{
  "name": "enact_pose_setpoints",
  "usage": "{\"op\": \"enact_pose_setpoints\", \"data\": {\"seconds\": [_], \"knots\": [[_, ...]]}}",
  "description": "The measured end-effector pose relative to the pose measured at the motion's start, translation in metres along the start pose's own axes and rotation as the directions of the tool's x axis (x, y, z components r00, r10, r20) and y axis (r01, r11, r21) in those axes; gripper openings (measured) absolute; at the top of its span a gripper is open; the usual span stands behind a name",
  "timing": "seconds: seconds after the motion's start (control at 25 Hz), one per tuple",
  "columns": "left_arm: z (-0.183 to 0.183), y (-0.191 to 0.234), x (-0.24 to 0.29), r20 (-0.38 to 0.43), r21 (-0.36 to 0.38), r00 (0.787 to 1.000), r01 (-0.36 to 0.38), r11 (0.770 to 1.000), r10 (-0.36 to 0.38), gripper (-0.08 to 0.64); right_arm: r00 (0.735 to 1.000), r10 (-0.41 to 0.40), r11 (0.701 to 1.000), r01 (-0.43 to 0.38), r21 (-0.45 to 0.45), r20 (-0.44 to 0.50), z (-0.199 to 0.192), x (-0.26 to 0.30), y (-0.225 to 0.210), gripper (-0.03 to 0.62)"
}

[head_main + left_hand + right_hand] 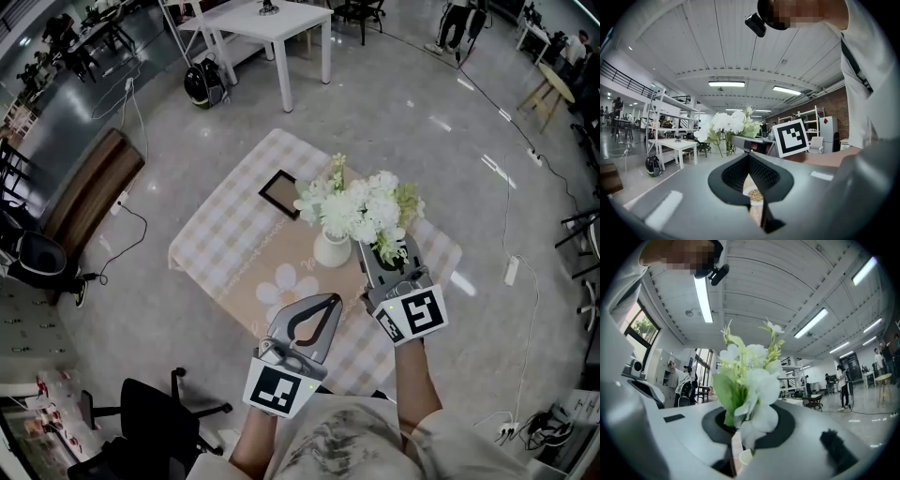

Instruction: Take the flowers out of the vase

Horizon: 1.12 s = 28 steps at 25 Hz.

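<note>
Black frame on checked tbl, white tbl behind.

We see a big open workshop-type rm w/ a glossy grey floor. Far side: a white table. Far right: a round wooden stool. Left: a brown bench. Near left: a black office chair. Centre: a low table w/ a beige checked cloth. To its right, a white power strip lies on the floor. In the left gripper view we get a white ribbed ceiling w/ lit strip lights, a brick wall & white open shelving. In the right gripper view there's a window w/ greenery outside. Several ppl stand far off in the bg.
</note>
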<state>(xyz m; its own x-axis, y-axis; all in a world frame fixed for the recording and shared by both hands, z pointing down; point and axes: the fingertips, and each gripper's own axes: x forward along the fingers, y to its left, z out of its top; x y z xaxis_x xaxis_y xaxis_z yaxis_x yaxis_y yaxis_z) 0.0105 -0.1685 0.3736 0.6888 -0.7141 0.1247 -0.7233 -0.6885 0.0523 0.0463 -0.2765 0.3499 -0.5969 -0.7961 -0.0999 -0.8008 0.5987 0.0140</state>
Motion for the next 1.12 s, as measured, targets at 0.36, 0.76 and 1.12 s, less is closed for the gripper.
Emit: {"op": "enact_pose_setpoints", "data": {"seconds": [0.36,0.76,1.12], "knots": [[0.005,-0.004,-0.005,0.012,0.006,1.000,0.005,1.000,-0.005,0.009,0.999,-0.001,1.000,0.000,0.014,0.034,0.015,-0.005,0.004,0.071],[0.009,-0.005,-0.013,0.025,0.019,1.000,0.008,1.000,-0.009,0.009,0.998,0.003,1.000,-0.004,0.015,0.070,0.031,-0.008,0.012,0.069],[0.015,-0.007,-0.019,0.043,0.023,0.999,0.011,1.000,-0.012,0.009,0.996,0.003,1.000,-0.003,0.002,0.088,0.043,-0.015,0.020,0.069]]}}
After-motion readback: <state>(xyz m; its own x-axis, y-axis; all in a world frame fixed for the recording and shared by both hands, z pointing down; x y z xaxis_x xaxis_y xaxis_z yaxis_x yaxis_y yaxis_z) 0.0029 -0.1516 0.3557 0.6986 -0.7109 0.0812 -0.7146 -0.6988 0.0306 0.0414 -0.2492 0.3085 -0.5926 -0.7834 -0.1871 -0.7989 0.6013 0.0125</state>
